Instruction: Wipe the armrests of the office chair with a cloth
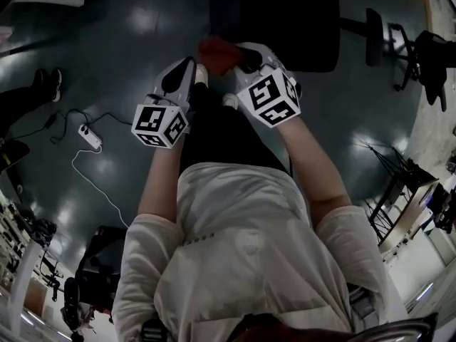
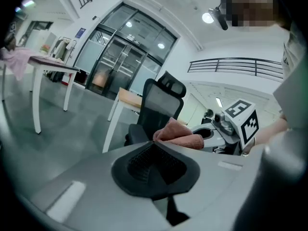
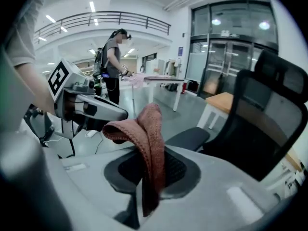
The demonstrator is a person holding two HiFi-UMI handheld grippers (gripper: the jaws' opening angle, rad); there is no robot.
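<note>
In the head view I hold both grippers side by side above my legs, jaws pointing at a black office chair [image 1: 278,20] just ahead. My right gripper [image 1: 246,55] is shut on a reddish cloth [image 1: 217,52]. In the right gripper view the cloth [image 3: 147,134] stands up from the closed right gripper [image 3: 149,153] and droops over it. The chair's mesh back [image 3: 269,114] rises at the right, with a dark padded part [image 3: 187,137] in front of it. My left gripper [image 2: 155,146] is shut with nothing in it, and the cloth [image 2: 175,134] and the chair [image 2: 159,105] lie beyond it.
A power strip with a white cable [image 1: 89,135] lies on the dark floor at the left. Another chair's base [image 1: 420,55] stands at the right. A white table [image 2: 48,66] and a wood-topped desk [image 3: 224,102] stand behind the chair. A person [image 3: 113,61] stands farther back.
</note>
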